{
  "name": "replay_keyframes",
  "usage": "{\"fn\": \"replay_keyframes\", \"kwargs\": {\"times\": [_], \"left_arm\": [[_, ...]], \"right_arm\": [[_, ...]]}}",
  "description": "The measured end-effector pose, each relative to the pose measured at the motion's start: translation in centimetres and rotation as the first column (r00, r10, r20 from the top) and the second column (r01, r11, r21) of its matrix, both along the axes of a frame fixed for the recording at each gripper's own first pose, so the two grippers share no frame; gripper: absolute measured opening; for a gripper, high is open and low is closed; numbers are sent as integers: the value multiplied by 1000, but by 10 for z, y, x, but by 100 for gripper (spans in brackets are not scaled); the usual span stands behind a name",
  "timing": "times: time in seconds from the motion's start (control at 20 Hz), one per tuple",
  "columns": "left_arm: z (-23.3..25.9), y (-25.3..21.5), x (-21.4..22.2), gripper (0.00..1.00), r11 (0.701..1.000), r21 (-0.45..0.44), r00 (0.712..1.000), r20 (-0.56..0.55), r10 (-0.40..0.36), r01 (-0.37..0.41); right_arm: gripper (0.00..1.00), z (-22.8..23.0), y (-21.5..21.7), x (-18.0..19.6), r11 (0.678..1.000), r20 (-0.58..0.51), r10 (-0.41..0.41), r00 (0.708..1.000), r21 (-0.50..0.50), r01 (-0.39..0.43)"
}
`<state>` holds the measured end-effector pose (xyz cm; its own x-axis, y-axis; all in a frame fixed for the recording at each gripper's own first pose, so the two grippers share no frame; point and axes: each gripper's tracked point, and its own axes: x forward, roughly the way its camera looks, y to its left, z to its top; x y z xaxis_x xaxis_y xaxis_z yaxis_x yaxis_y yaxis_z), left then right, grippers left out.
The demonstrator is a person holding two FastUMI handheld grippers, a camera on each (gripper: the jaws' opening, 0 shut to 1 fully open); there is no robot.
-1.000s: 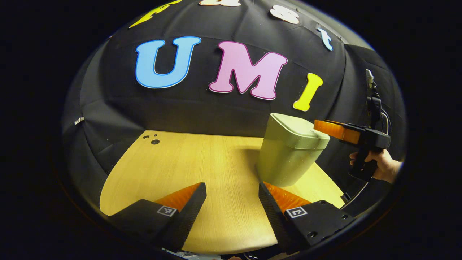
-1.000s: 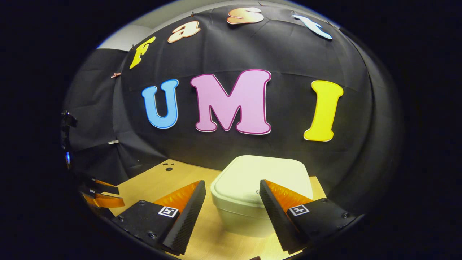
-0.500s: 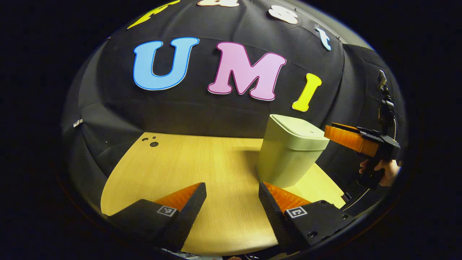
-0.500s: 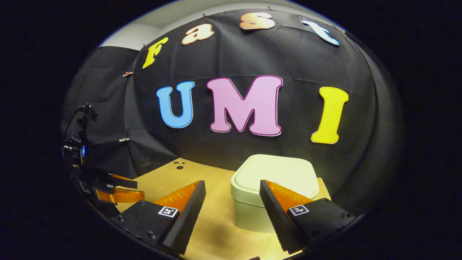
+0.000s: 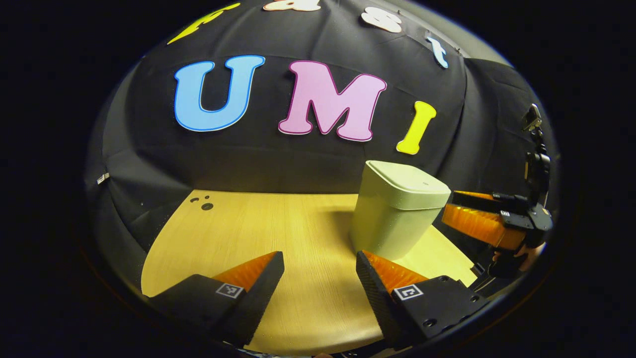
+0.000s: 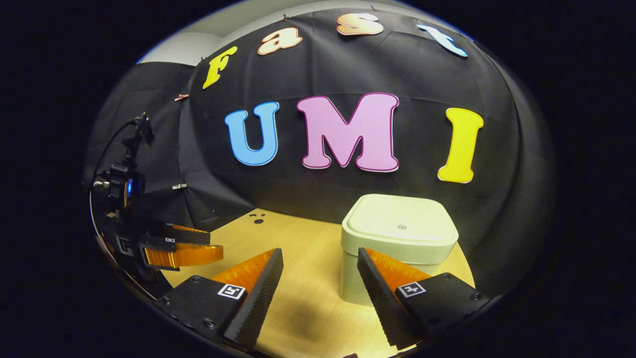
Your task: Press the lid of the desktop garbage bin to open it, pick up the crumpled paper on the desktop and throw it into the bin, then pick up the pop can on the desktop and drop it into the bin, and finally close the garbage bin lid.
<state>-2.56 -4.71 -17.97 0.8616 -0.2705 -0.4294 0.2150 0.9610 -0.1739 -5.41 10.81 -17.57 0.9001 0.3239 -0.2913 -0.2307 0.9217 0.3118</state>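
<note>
The pale green desktop bin [image 5: 395, 219] stands on the right part of the wooden table [image 5: 248, 228], its lid [image 6: 400, 226] down flat. In the left gripper view my left gripper [image 5: 320, 258] is open over the near table, left of the bin and apart from it. My right gripper [image 5: 449, 211] shows there at the bin's right side, open, level with the bin's upper wall, with part of a hand under it. In the right gripper view my right gripper [image 6: 320, 256] is open and holds nothing, and the bin [image 6: 397, 248] stands just beyond its right finger. My left gripper [image 6: 214, 245] hovers open at the far left.
A few small dark spots [image 5: 205, 204] mark the table's far left corner, and they appear again as dark spots [image 6: 257, 219] in the right gripper view. The black cloth wall closes the table off behind and at both sides. The table's curved near edge [image 5: 318, 343] runs under my left gripper.
My right gripper has drawn back and down from over the bin lid, so the bin now stands farther off. My left gripper has barely moved.
</note>
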Motion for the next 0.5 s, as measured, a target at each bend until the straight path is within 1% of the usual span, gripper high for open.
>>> {"fn": "replay_keyframes", "kwargs": {"times": [0.2,0.5], "left_arm": [[0,-1,0,94,1000,1,1000,3,-17,17],[-4,0,7,94,999,-22,1000,1,-25,25]], "right_arm": [[95,-14,5,-6,1000,-38,-9,999,17,10],[95,-17,1,-4,999,-56,-50,997,16,51]]}}
